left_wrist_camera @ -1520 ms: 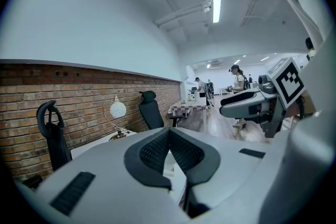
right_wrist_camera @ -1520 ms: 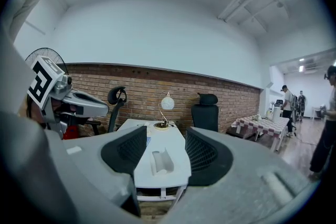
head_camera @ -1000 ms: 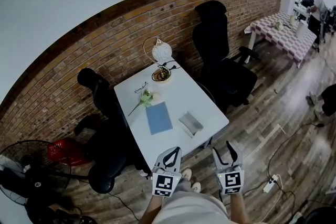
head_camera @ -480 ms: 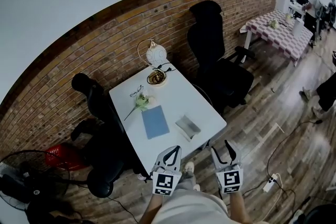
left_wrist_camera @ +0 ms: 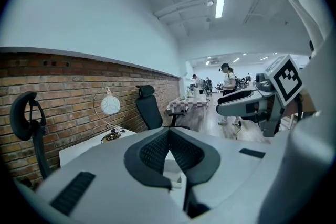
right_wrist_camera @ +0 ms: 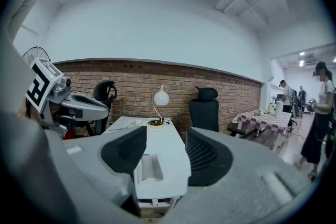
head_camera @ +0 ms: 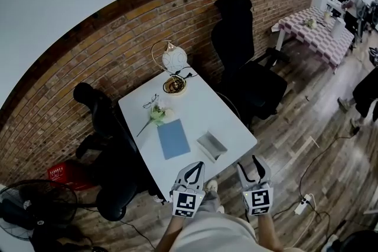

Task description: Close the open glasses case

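White table (head_camera: 204,104) carries the open glasses case (head_camera: 212,145) near its front edge, just right of a blue book (head_camera: 173,138). Left gripper (head_camera: 195,167): tips pinched together, nothing held. Right gripper (head_camera: 255,163): jaws spread, empty. Both sit short of the table. Readable print: black-and-white square markers (head_camera: 185,204) on the cubes.

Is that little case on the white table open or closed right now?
Open. The glasses case shows its hollow inside facing up, with no lid over it.

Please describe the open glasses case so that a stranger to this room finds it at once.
Find the white table against the brick wall. The glasses case lies on its near end, right of the flat blue notebook. It is the only pale grey open box there.
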`<state>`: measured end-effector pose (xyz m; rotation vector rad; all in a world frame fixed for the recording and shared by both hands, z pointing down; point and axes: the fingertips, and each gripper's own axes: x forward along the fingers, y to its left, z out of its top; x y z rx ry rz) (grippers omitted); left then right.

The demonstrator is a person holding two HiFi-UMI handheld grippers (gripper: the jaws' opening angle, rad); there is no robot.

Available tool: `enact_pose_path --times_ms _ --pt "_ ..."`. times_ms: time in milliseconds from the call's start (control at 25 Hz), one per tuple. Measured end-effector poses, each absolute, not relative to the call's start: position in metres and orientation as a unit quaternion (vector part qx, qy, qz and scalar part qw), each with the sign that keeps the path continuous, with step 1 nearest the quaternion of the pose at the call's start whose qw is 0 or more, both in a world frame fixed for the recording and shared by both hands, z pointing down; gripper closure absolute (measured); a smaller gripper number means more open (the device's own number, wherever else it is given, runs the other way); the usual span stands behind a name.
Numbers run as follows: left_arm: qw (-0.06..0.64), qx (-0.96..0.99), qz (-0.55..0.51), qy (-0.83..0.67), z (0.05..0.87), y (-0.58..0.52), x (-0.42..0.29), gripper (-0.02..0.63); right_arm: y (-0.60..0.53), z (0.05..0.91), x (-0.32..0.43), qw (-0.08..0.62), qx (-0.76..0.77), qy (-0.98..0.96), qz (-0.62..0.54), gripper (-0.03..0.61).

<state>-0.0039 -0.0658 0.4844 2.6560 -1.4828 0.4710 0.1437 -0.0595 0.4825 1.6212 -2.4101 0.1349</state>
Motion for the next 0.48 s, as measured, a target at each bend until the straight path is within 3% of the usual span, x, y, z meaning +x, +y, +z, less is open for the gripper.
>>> enact_pose_path --times_ms 480 --pt "0.058 0.863 0.165 -0.474 0.514 -0.120 -0.012 0.611 -0.115 0.508 0.135 0.137 0.549 -0.821 0.073 0.348"
